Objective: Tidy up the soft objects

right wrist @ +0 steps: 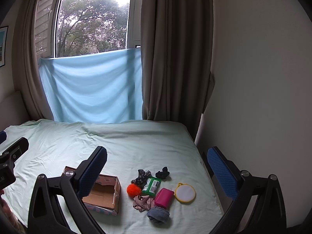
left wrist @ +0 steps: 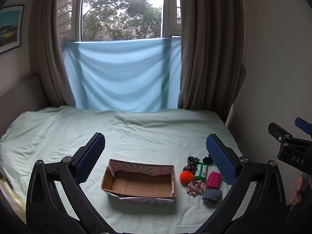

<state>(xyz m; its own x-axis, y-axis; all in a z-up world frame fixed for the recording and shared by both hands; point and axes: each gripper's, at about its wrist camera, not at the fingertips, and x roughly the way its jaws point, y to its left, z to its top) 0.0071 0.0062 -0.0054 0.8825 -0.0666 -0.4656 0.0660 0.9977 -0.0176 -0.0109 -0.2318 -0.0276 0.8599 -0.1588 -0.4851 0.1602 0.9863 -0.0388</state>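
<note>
**Soft items beside an open box on a green bedsheet**

A bed covered with a pale green sheet point(left wrist: 136, 132) fills the room below a window, where a light blue cloth point(left wrist: 122, 74) hangs between brown curtains point(left wrist: 210, 48). An open cardboard box point(left wrist: 139, 181), bare inside, sits on the sheet. Just to its right lies a loose cluster of small things: an orange pom-pom point(right wrist: 133, 189), a green tissue pack point(right wrist: 152, 184), a pink pouch point(right wrist: 164, 197), a beige scrunchie point(right wrist: 143, 202), a rolled grey-blue cloth point(right wrist: 158, 215), a patterned scrunchie point(right wrist: 142, 176), a black scrunchie point(right wrist: 162, 172) and a round white pad with a yellow rim point(right wrist: 185, 192). Several of them touch one another; the pad lies at the cluster's right edge, just beside the pouch.

The left gripper point(left wrist: 156, 156) hangs above the box with its blue-padded fingers spread wide, holding nothing. The right gripper point(right wrist: 156, 171) hangs over the cluster, fingers likewise wide apart and bare
</note>
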